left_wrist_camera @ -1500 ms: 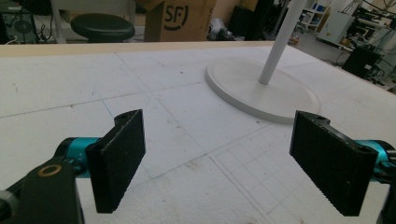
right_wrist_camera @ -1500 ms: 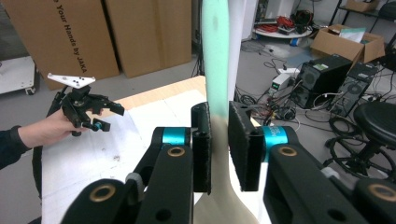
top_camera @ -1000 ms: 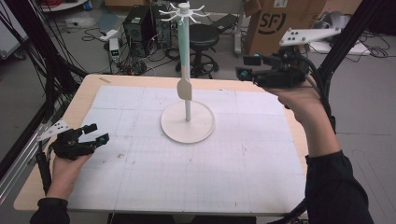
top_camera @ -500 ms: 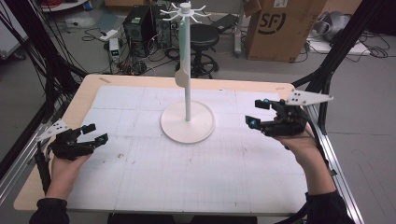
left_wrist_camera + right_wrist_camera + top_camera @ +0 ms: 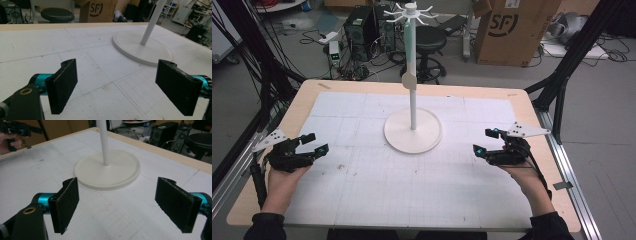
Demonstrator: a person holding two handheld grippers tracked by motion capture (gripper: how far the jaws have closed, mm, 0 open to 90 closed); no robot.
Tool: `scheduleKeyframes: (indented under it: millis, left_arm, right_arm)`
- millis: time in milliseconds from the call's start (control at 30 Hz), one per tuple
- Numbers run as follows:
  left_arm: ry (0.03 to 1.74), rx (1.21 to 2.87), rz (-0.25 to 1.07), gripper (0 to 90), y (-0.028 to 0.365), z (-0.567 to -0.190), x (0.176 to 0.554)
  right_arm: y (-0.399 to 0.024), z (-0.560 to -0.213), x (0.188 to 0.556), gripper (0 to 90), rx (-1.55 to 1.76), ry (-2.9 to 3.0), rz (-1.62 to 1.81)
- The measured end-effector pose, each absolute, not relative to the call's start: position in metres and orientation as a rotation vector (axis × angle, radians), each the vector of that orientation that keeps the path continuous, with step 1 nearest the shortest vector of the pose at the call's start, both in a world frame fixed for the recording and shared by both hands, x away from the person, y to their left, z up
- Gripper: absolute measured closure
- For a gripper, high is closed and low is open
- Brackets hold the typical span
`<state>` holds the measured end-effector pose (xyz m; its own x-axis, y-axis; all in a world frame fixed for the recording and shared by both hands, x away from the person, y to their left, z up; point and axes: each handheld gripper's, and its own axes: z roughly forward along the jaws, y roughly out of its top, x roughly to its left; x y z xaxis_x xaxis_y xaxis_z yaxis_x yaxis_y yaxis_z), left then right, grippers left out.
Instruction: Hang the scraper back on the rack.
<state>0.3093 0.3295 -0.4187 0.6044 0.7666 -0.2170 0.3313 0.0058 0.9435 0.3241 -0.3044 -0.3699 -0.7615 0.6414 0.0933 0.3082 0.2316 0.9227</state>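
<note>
Stand: white hook stand (image 5: 412, 107) sits mid-table on the white gridded mat (image 5: 412, 185), round base flat, pole straight up, so its long axis is vertical. Hook arms fan out at the top, and a small tab sticks out partway up the pole.
Left gripper: left gripper (image 5: 312, 144) is well left of the stand's base, low over the mat, jaws spread wide with nothing between, pointing toward the base.
Right gripper: right gripper (image 5: 484, 142) is right of the base, jaws also wide apart and empty, aimed at the base.
</note>
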Motion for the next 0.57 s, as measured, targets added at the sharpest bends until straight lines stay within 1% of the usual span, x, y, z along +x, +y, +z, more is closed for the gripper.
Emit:
scheduleKeyframes:
  millis: [167,567]
  left_arm:
    - [0.943,1.587,0.434,18.4,0.329,-0.419,0.310]
    - [0.953,1.571,0.445,18.5,0.329,-0.419,0.311]
  right_arm:
    - [-0.311,-0.389,0.329,18.0,0.971,2.196,1.508]
    - [-0.318,-0.411,0.333,18.0,1.061,2.169,1.464]
